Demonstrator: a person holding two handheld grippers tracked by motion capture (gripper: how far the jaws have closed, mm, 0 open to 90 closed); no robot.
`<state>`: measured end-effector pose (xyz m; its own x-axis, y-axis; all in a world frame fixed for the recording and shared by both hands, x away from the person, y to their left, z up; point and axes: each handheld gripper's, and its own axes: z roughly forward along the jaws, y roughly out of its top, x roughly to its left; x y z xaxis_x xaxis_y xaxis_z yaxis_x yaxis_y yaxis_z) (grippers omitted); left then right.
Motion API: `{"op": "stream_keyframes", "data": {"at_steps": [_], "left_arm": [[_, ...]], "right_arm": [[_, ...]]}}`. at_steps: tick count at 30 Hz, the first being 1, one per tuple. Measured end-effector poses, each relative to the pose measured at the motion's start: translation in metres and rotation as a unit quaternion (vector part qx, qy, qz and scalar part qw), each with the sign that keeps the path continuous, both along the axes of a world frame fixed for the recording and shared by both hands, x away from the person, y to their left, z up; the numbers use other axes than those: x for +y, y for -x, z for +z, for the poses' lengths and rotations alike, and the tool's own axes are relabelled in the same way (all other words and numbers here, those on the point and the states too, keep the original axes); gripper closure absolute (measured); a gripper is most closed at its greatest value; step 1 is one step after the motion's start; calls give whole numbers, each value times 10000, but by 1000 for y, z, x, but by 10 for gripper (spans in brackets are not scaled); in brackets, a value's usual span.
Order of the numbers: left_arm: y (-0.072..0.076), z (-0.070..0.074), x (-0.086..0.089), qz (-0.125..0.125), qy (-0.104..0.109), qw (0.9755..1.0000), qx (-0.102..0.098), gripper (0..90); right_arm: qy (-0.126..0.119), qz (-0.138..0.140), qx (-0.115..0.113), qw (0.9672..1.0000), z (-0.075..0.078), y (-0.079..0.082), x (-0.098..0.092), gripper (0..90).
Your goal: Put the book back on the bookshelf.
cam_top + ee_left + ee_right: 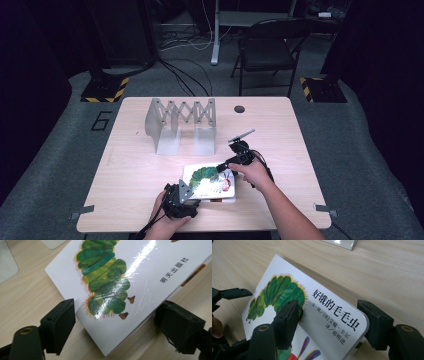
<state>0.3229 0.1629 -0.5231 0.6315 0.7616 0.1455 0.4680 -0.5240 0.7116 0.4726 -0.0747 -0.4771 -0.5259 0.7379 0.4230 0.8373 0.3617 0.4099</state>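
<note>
The left gripper point(192, 196) stands wide open at the near corner of the picture book point(210, 181): in the left gripper view its two blocky black jaws sit on either side of the book's point(140, 277) corner, and none of their pads visibly presses on it. The right gripper point(223, 166) is partly open at the book's far right corner; in the right gripper view one jaw lies over the cover point(332, 315) and the other stands just beside the rounded corner, so whether it actually pinches is hard to tell. The book lies near the front edge of the pale wood-grain table point(130, 165), its glossy white cover reflecting light and showing a green caterpillar and black Chinese lettering. Behind it stands a grey folding rack point(181, 122) with a zigzag lattice.
</note>
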Motion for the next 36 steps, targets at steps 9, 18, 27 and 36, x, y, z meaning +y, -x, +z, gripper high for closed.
{"op": "stream_keyframes", "data": {"at_steps": [9,18,27,36], "left_arm": [[-6,0,5,72,179,9993,332,142],[-11,4,10,12,218,9976,662,143],[-20,9,23,-238,597,9919,1094,157],[-24,17,30,-399,783,9883,1246,199]], "right_arm": [[-42,6,-30,10000,3,1,-1,373],[-17,18,-31,10000,2,1,-1,387],[-62,12,-20,10000,3,0,-3,400],[-94,11,-34,9999,2,0,-3,405]]}}
